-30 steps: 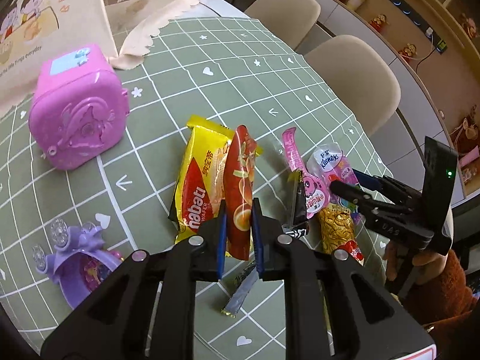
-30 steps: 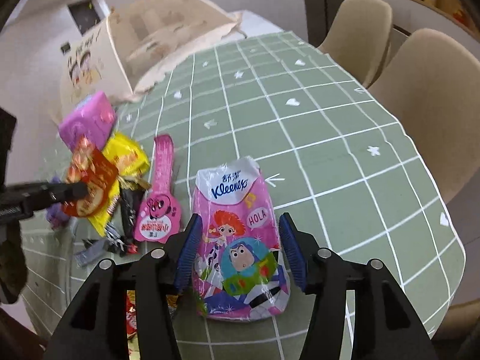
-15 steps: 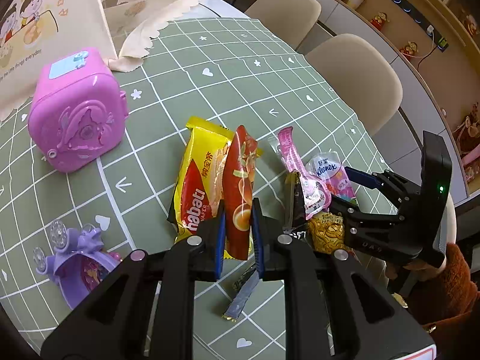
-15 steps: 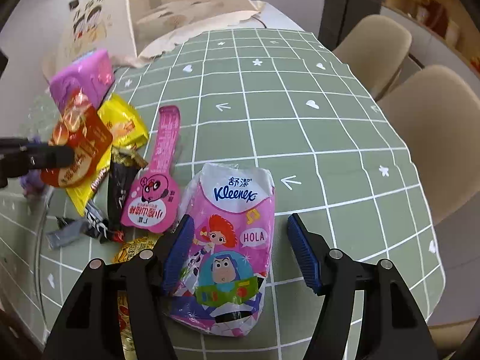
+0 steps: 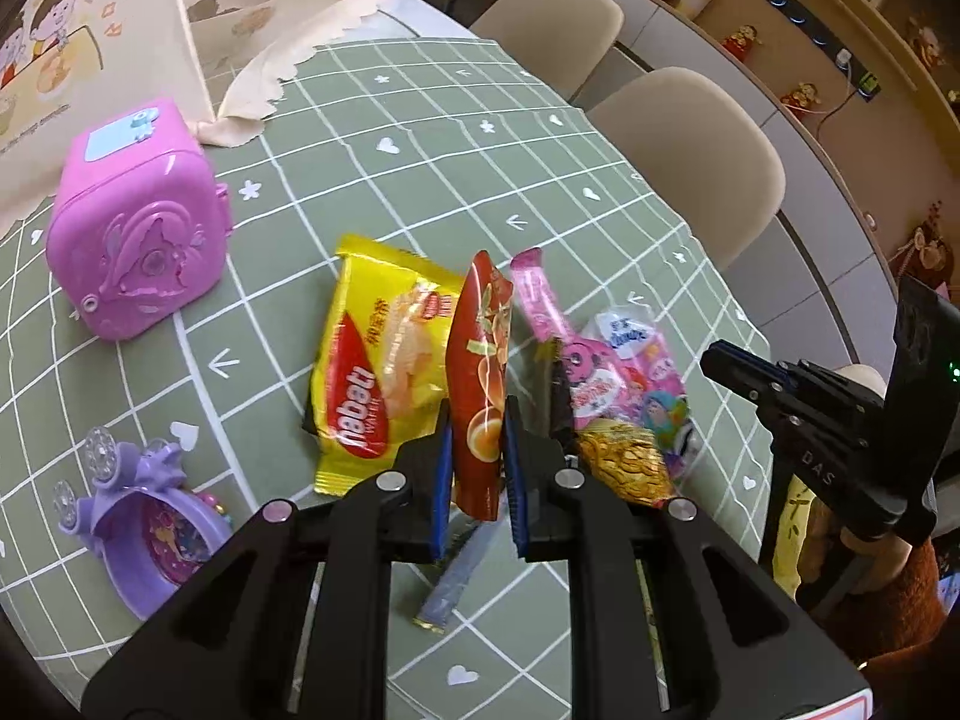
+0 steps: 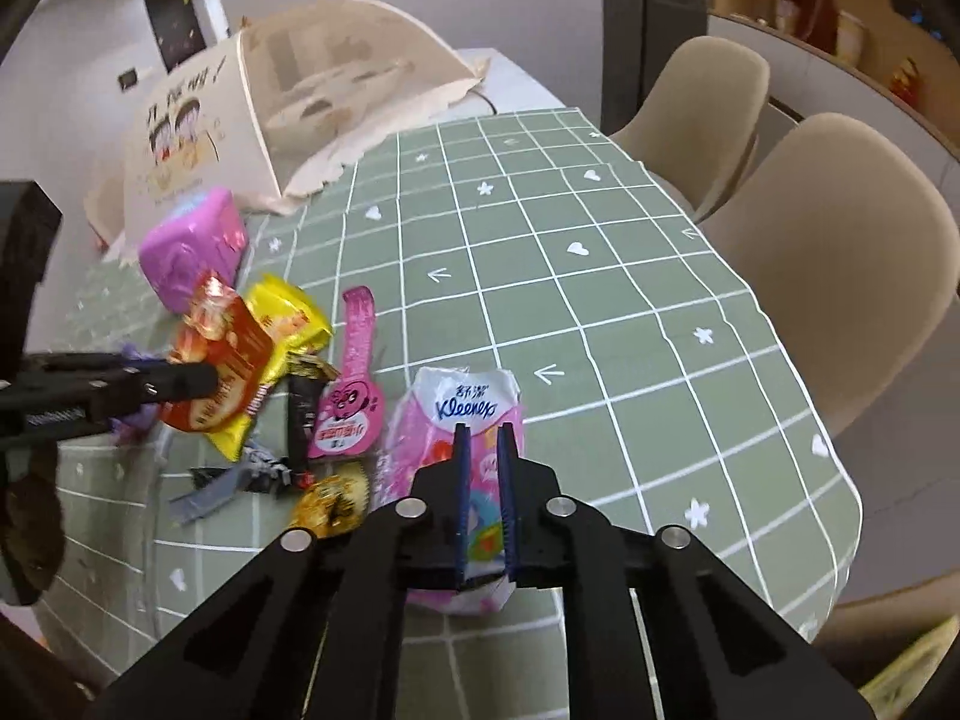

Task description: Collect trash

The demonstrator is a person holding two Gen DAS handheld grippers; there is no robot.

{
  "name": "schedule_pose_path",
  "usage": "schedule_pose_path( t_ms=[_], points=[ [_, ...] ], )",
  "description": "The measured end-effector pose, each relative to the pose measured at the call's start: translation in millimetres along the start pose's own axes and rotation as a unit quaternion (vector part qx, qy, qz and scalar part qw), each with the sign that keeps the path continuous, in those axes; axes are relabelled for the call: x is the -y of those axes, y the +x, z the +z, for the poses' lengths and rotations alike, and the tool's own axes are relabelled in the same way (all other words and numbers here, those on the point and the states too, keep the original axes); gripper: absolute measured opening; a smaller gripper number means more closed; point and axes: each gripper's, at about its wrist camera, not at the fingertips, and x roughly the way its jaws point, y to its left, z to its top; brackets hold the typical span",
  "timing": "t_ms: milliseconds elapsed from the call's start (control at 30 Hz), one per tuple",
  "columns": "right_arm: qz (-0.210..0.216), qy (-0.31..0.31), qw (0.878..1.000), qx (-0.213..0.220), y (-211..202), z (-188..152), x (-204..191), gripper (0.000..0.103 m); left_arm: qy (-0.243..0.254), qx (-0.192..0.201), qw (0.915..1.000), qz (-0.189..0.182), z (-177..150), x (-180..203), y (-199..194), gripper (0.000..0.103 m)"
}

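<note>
Blue-padded, our left claw (image 5: 475,450) pinches a red-orange foil snack wrapper (image 5: 478,381) by its lower part, so the wrapper stands upright above the table (image 5: 420,138). Our right claw (image 6: 482,480) has its blue pads pressed on the pink Kleenex tissue pack (image 6: 456,420) with cartoon figures, squeezing the pack's middle between them.

Just left of the held wrapper we see a yellow wafer packet (image 5: 372,372) lying flat on the green checked tablecloth. To its right lie a long pink sachet with a round cartoon face (image 5: 549,324), a black wrapper (image 5: 555,396) and a crinkled gold foil wrapper (image 5: 624,462), all bunched together beside the tissue pack. A small grey-blue strip wrapper (image 5: 456,576) lies on the cloth below the left claw.

Farther out we have a pink plastic toy case (image 5: 138,240) at the left, well apart from the wrappers, and a purple toy alarm clock (image 5: 150,516) near the table's near edge. A cream mesh food cover (image 6: 312,90) stands at the far end, and two beige chairs (image 5: 690,138) stand along the right side of the table.
</note>
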Motion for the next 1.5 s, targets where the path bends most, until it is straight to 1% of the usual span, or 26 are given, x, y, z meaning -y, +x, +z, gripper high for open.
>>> schedule_pose_path(
  t_ms=[133,233,333,367,400,433,467,500,567,633,700,767,867,933,967,1033,1133,1200,1233,1267,1300,1333,1367,1500],
  points=[
    [-0.005,0.018,1.000,-0.002,-13.2,-10.3,3.3,0.008,0.009,0.005,0.9999,-0.012,-3.1,9.4,-6.9,0.014],
    [0.008,0.039,0.999,-0.016,-11.2,-16.2,7.2,0.008,0.012,0.005,0.9998,-0.018,-7.4,14.5,-10.6,0.014],
    [0.007,0.066,0.998,-0.010,-9.7,-22.5,13.0,0.009,0.010,0.003,0.9997,-0.020,-11.1,14.9,-12.3,0.014],
    [0.011,0.072,0.997,-0.010,-7.5,-24.9,15.6,0.012,0.009,0.003,0.9998,-0.019,-12.4,15.1,-12.7,0.014],
    [0.022,0.079,0.997,-0.015,-3.8,-27.1,18.5,0.016,0.008,0.002,0.9998,-0.019,-13.1,14.0,-12.7,0.014],
    [0.031,0.084,0.996,-0.021,0.2,-28.1,20.5,0.037,0.006,0.000,0.9998,-0.018,-13.5,12.6,-12.2,0.014],
    [0.045,0.094,0.994,-0.028,6.2,-30.0,23.5,0.061,0.005,-0.001,0.9998,-0.017,-13.6,11.0,-11.5,0.014],
    [0.053,0.102,0.993,-0.030,11.6,-31.3,26.1,0.065,0.004,-0.002,0.9999,-0.016,-13.8,9.8,-10.8,0.014],
    [0.042,0.103,0.993,-0.036,21.4,-30.5,27.8,0.065,0.000,-0.003,0.9999,-0.014,-13.1,6.1,-8.9,0.014],
    [0.037,0.084,0.995,-0.050,31.1,-26.5,26.1,0.065,-0.005,-0.004,0.9999,-0.012,-12.1,2.2,-6.7,0.014],
    [0.040,0.056,0.996,-0.058,41.3,-20.5,19.3,0.065,-0.012,-0.006,0.9999,-0.008,-11.1,-2.5,-3.3,0.014],
    [0.022,0.011,0.998,-0.056,48.5,-13.7,7.2,0.065,-0.017,-0.009,0.9998,-0.004,-9.8,-7.8,0.1,0.014],
    [0.000,-0.026,0.998,-0.051,59.9,-5.5,-5.5,0.065,-0.025,-0.011,0.9996,0.000,-7.4,-16.0,3.6,0.014],
    [-0.014,-0.039,0.998,-0.045,65.8,-1.4,-9.2,0.065,-0.030,-0.010,0.9995,0.002,-6.5,-19.9,4.2,0.014],
    [-0.021,-0.045,0.998,-0.042,68.3,-0.6,-12.1,0.067,-0.032,-0.010,0.9994,0.002,-6.2,-21.7,4.6,0.014],
    [-0.032,-0.051,0.997,-0.045,70.8,0.4,-15.9,0.068,-0.035,-0.010,0.9993,0.001,-5.5,-24.6,5.8,0.014],
    [-0.030,-0.047,0.998,-0.041,70.2,-0.4,-14.4,0.068,-0.036,-0.011,0.9993,0.000,-5.8,-25.9,7.0,0.016],
    [-0.032,-0.053,0.997,-0.043,68.3,-2.0,-15.4,0.065,-0.035,-0.011,0.9993,0.000,-6.1,-25.2,7.7,0.016],
    [-0.031,-0.056,0.997,-0.043,66.2,-2.1,-16.3,0.049,-0.034,-0.011,0.9994,0.000,-5.7,-24.9,7.9,0.016],
    [-0.029,-0.061,0.997,-0.044,63.6,-1.8,-19.0,0.024,-0.033,-0.011,0.9994,0.000,-5.5,-23.9,7.8,0.016],
    [-0.028,-0.061,0.996,-0.050,62.6,-1.5,-20.2,0.015,-0.032,-0.011,0.9994,-0.001,-5.4,-22.9,7.5,0.016],
    [-0.026,-0.059,0.996,-0.055,60.8,-1.5,-20.3,0.010,-0.030,-0.010,0.9995,-0.001,-5.0,-21.9,7.1,0.016],
    [-0.019,-0.055,0.997,-0.052,56.0,-1.9,-20.4,0.008,-0.029,-0.009,0.9995,-0.001,-4.6,-20.7,6.3,0.016],
    [-0.016,-0.047,0.998,-0.025,26.5,-3.4,-23.1,0.007,-0.016,0.004,0.9999,-0.005,-5.0,-10.0,-5.0,0.015]
  ],
)
